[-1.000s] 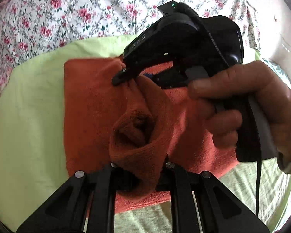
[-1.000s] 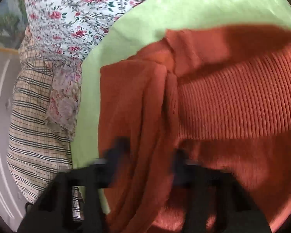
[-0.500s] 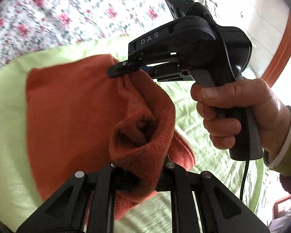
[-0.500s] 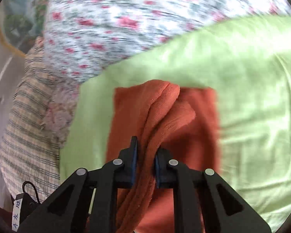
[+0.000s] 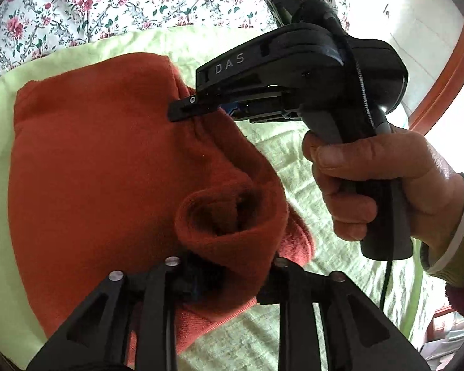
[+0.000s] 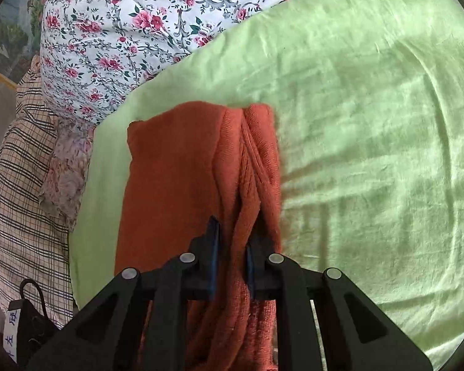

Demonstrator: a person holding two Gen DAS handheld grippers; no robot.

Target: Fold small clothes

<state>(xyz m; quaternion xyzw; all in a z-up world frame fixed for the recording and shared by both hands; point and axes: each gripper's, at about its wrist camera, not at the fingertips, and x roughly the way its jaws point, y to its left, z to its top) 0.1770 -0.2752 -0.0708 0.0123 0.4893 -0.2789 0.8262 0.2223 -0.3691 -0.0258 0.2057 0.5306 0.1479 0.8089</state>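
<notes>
Pinching the rust-orange knitted garment (image 6: 176,185), your right gripper (image 6: 232,266) clamps one bunched edge above the lime-green sheet (image 6: 371,123); your left gripper (image 5: 222,273) has just been loosening around its rolled fold, pad contact hidden.

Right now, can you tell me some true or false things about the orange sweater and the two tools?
1. The sweater is orange. True.
2. The sweater lies on a green sheet. True.
3. The right tool holds nothing. False: sweater fabric is pinched between its fingers.
4. The cloth with flowers is blue. False: it is white with pink flowers.
5. A hand holds the right tool's handle. True.
6. The left tool has let go completely. False: a roll of fabric sits between its fingers, though they have just been opening.
</notes>
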